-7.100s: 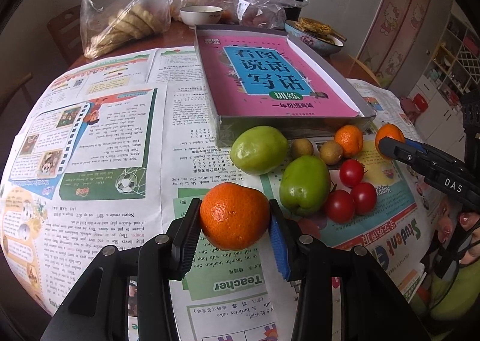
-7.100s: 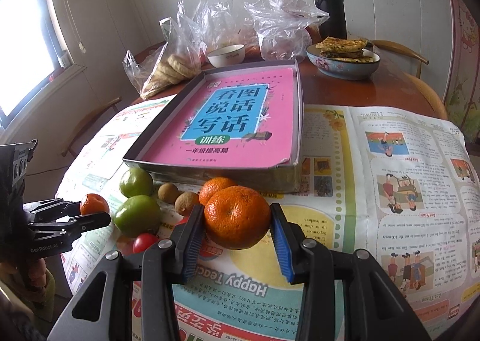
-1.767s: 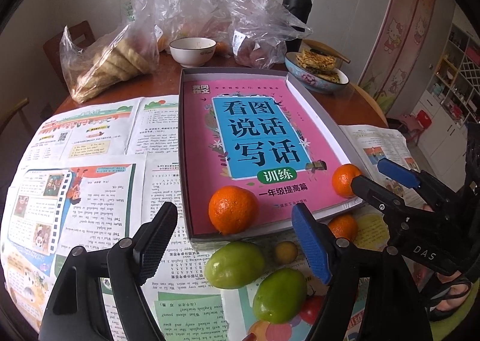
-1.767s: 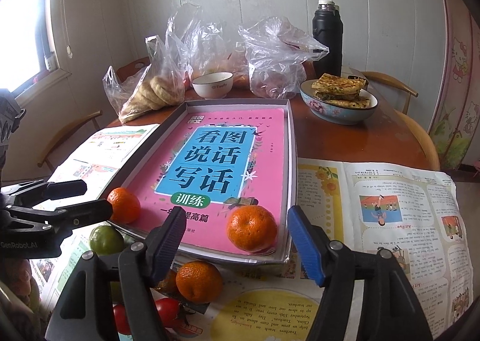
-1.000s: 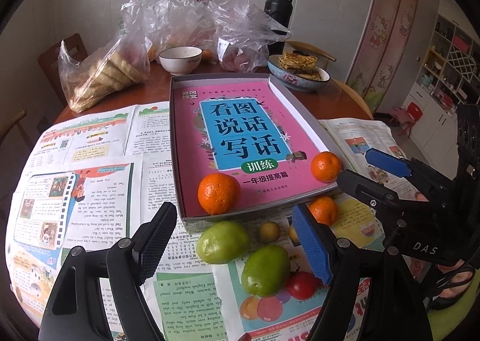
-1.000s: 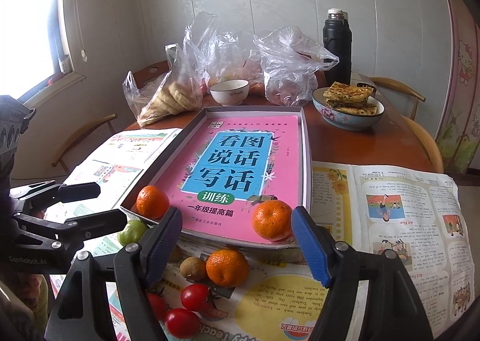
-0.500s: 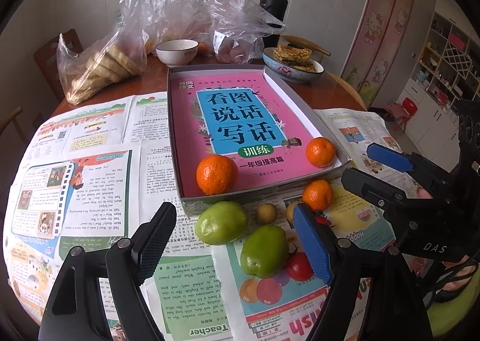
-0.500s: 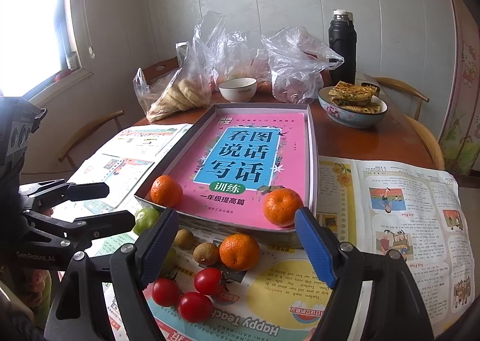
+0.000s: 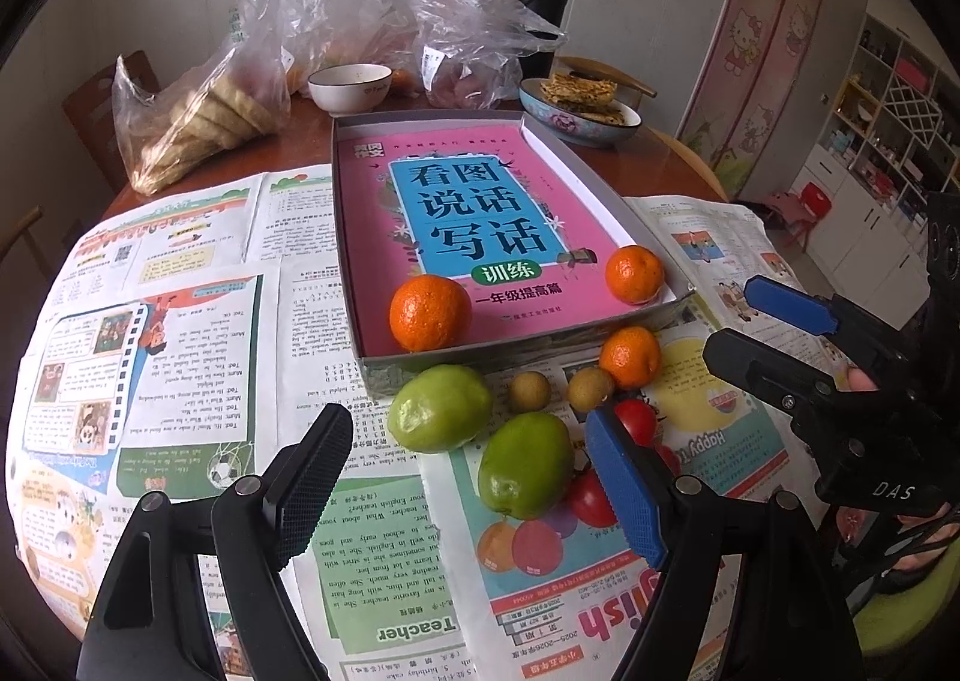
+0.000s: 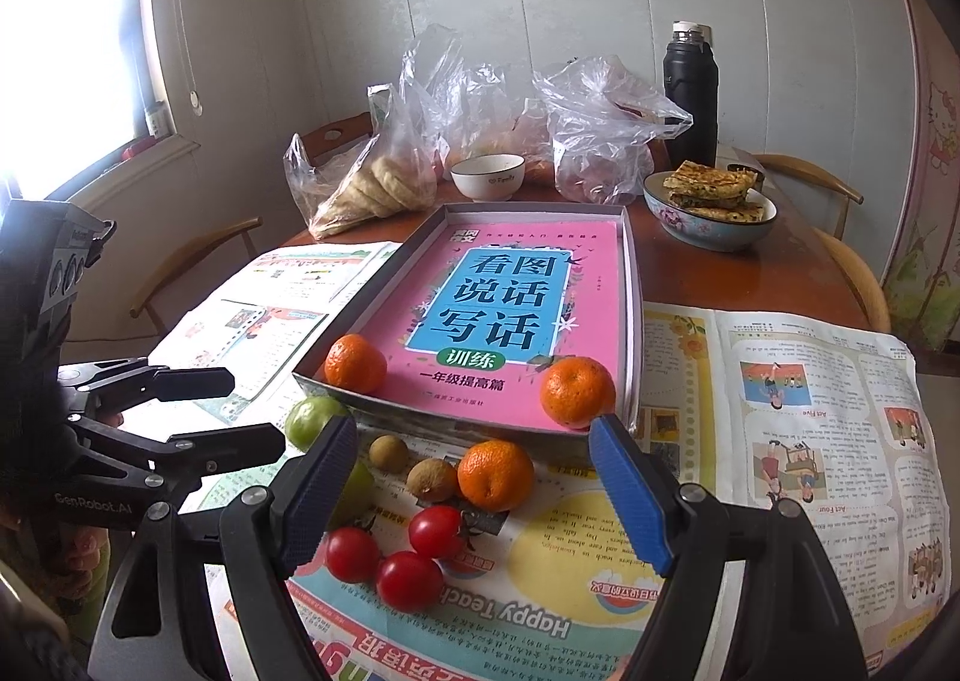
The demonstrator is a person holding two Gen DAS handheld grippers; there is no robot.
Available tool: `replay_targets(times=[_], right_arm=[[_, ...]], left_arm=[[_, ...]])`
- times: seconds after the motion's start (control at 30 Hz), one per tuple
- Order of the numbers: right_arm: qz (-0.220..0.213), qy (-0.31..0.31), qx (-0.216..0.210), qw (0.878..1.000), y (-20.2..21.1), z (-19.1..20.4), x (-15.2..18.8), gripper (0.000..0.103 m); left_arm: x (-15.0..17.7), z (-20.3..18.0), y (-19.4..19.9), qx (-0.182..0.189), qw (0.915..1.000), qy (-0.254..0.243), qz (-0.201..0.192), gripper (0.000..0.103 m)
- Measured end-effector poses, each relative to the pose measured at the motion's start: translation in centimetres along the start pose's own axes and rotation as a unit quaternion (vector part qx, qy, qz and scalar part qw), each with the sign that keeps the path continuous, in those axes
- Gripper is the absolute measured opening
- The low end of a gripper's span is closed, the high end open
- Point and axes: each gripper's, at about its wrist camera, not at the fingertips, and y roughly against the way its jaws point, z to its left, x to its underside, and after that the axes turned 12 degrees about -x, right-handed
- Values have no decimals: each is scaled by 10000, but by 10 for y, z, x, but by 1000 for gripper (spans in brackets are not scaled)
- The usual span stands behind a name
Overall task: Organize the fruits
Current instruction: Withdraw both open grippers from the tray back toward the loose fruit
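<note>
Orange (image 10: 495, 474) ahead of empty, wide-open right hand-held gripper (image 10: 474, 495): firm, light, rollable; best pinched across its middle. Left hand-held gripper (image 9: 468, 492) likewise open.

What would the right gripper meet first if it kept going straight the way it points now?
Probably the loose orange on the newspaper, lying ahead between the right gripper's open jaws, just in front of the tray. Depth is unclear; the cherry tomatoes lie nearer but lower.

Both claws released their oranges (image 9: 429, 312) into the tray (image 9: 528, 339).
</note>
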Motion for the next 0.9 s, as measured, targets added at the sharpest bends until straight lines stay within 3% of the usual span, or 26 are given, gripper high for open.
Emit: replay_targets(times=[0.9], right_arm=[[340, -52, -112, 9993, -1, 9, 33, 79]], left_arm=[[14, -5, -10, 61, 9997, 21, 248, 81]])
